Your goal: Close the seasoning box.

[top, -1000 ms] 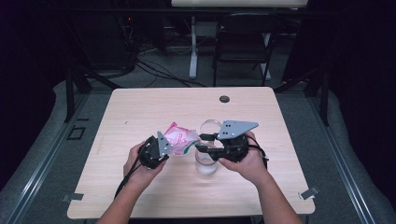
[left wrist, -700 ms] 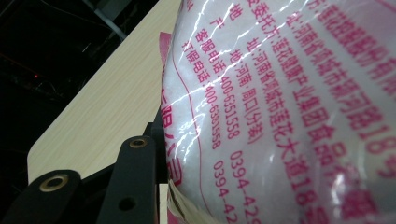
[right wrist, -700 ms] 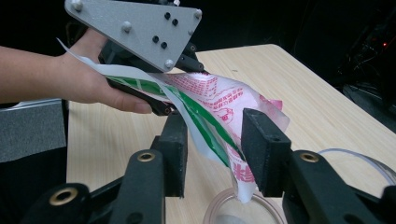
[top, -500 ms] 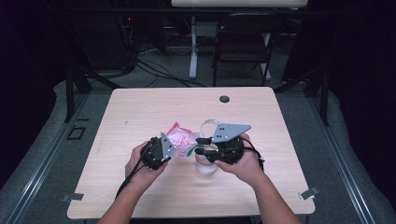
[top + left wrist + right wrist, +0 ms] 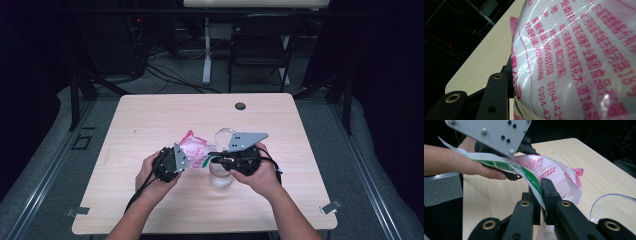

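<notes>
A pink and white printed plastic bag (image 5: 194, 149) with a green edge hangs over the table's middle, held between both grippers. My left gripper (image 5: 183, 161) grips its left side; in the left gripper view the bag (image 5: 579, 50) presses against one black finger (image 5: 496, 95) and hides the other. My right gripper (image 5: 541, 195) is shut on the bag's green and white edge (image 5: 534, 183). In the right gripper view the left gripper (image 5: 517, 162) clasps the bag's far end. A clear glass cup (image 5: 220, 176) stands just under the right gripper (image 5: 214, 159).
A clear round rim (image 5: 224, 134) lies on the table (image 5: 150, 115) behind the right gripper; its edge (image 5: 610, 196) curves at the right of the right gripper view. A black grommet (image 5: 240, 106) sits near the far edge. A chair (image 5: 260, 45) stands beyond the table.
The right gripper has drifted slightly left and down toward the left one, bag still in both. The left hand has barely moved.
</notes>
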Tool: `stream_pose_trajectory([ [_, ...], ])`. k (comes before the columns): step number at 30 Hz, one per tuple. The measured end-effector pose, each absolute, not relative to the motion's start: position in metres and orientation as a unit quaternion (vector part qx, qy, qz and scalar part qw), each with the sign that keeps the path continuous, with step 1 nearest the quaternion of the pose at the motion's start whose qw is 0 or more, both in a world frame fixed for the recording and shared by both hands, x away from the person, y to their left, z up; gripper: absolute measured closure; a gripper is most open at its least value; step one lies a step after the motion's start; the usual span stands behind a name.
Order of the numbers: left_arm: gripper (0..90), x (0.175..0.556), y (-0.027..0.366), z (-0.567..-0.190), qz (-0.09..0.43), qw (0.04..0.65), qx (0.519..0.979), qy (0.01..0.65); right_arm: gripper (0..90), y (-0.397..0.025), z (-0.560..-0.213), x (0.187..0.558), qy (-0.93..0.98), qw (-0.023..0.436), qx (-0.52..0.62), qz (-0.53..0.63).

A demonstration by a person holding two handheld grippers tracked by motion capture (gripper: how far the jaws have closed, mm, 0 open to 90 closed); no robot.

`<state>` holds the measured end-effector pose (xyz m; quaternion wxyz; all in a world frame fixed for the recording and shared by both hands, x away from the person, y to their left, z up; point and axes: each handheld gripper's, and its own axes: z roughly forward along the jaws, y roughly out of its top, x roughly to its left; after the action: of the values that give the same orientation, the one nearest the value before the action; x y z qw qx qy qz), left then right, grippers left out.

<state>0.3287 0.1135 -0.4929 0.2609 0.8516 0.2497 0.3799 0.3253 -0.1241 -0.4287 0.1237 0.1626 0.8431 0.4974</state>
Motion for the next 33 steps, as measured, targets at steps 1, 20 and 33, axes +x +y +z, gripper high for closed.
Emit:
stream_pose_trajectory([
  [1, 61.1, 0.3287, 0.1133, -0.4928, 0.381, 0.261, 0.851, 0.249, 89.6, -0.1242, -0.4292, 0.3257, 0.842, 0.121, 0.165, 0.498],
  [20, 61.1, 0.3246, 0.1073, -0.4896, 0.425, 0.235, 0.846, 0.22, 90.0, -0.132, -0.4328, 0.3313, 0.842, 0.087, 0.182, 0.5],
  [33, 61.2, 0.323, 0.106, -0.4851, 0.451, 0.214, 0.843, 0.198, 90.0, -0.1321, -0.4333, 0.3305, 0.842, 0.097, 0.183, 0.499],
])
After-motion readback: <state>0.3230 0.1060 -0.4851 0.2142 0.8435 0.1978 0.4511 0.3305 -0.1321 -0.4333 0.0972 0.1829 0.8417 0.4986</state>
